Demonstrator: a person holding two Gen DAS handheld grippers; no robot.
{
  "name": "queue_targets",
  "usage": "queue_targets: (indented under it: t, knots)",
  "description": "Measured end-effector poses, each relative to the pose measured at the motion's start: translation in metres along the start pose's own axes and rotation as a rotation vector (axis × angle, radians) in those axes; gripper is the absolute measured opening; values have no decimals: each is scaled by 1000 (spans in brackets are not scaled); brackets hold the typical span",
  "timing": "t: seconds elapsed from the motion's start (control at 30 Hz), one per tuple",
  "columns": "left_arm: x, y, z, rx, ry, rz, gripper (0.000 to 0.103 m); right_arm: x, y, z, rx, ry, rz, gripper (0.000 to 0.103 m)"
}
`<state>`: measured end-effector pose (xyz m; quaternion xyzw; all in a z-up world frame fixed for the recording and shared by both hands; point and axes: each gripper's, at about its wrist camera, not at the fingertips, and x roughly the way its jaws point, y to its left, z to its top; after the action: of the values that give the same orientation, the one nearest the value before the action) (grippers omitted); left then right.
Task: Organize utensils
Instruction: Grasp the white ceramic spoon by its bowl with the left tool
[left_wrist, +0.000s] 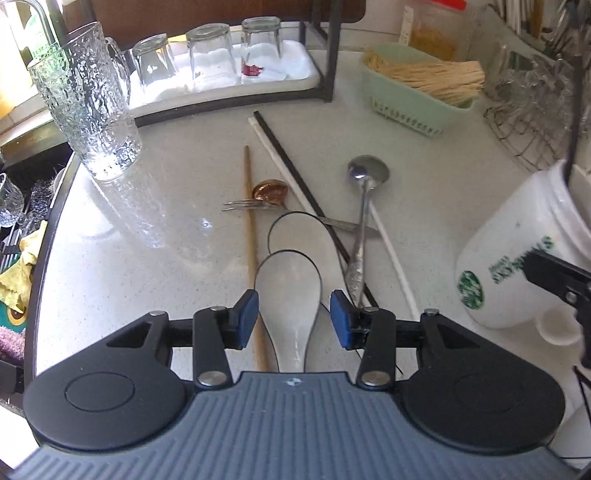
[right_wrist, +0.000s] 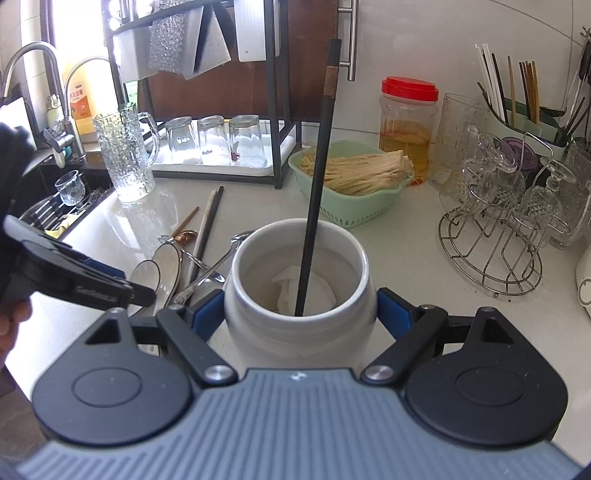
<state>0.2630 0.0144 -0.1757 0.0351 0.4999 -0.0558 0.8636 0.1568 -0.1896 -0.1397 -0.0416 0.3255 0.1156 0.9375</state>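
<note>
Loose utensils lie on the white counter: two white ceramic spoons (left_wrist: 288, 306), a steel spoon (left_wrist: 364, 206), a fork (left_wrist: 258, 205), a copper spoon (left_wrist: 269, 190), a wooden chopstick (left_wrist: 251, 236), and black and white chopsticks (left_wrist: 291, 166). My left gripper (left_wrist: 293, 317) is open, its pads either side of the nearer ceramic spoon's handle. My right gripper (right_wrist: 301, 314) is shut on a white Starbucks mug (right_wrist: 299, 266), which shows in the left wrist view (left_wrist: 517, 258). A black chopstick (right_wrist: 317, 177) stands in the mug, over crumpled white paper.
A textured glass pitcher (left_wrist: 88, 103) stands at the left by the sink. A tray of upturned glasses (left_wrist: 210, 55) sits under a black rack. A green basket (right_wrist: 354, 177) of noodles, a red-lidded jar (right_wrist: 408, 122), a wire glass stand (right_wrist: 495, 236) and a utensil caddy (right_wrist: 517, 110) stand at the right.
</note>
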Motion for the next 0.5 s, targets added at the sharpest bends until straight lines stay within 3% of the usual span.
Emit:
queue_targets:
  t: [0.5]
  knots:
    - [11, -10, 12, 37, 5, 48, 48, 0, -1, 0, -6, 1, 8, 89]
